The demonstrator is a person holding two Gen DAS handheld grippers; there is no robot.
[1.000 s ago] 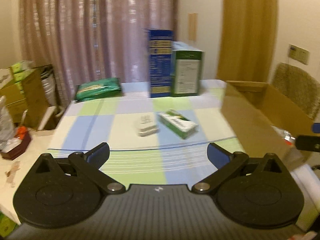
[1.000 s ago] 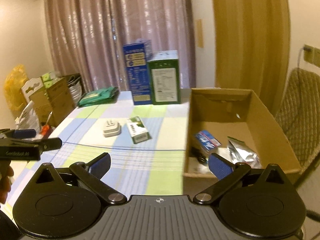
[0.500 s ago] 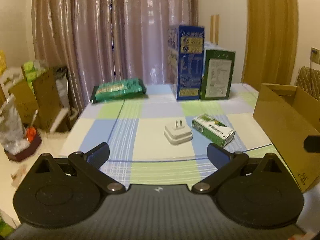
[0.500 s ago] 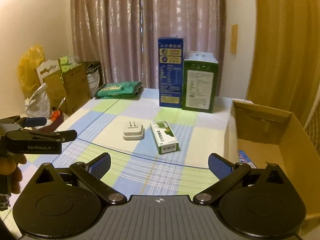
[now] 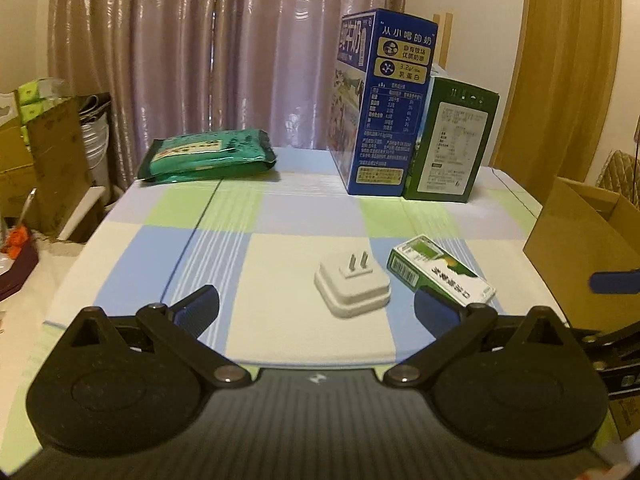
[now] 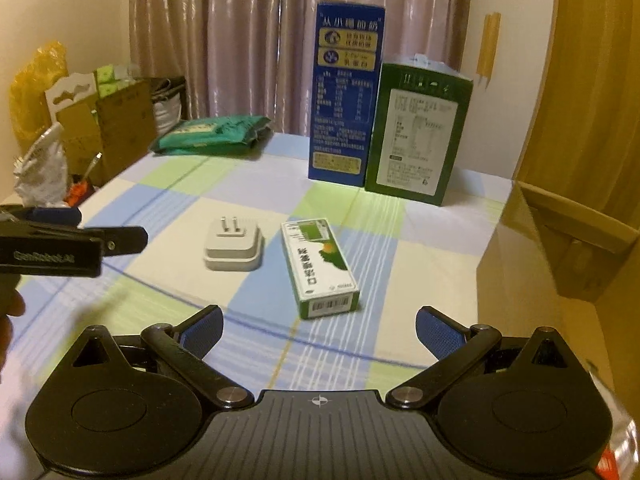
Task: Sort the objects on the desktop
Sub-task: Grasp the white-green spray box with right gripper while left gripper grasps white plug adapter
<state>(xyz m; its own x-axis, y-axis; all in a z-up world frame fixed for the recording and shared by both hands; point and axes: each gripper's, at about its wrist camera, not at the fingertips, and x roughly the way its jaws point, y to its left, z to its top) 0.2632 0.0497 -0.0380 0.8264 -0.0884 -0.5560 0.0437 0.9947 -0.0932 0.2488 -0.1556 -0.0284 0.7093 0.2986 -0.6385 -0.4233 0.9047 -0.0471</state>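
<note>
**Both grippers open above a checked tablecloth**

Held wide open over the near edge of the table: left gripper, blue-padded fingers spread apart, nothing between them. Likewise wide open and empty: right gripper, hovering just short of the small green and white carton. Seen lying flat on the checked tablecloth: white plug adapter, its two prongs pointing up, just beside the small carton and not touching it. Stood upright together at the far side of the table: tall blue milk box and dark green box, side by side. Lay at the far left: green sealed packet. Stood at the right edge of the table: open cardboard box, contents not visible. Seen in the right wrist view at the left: the left gripper from the side, with part of a hand beneath it.
</note>
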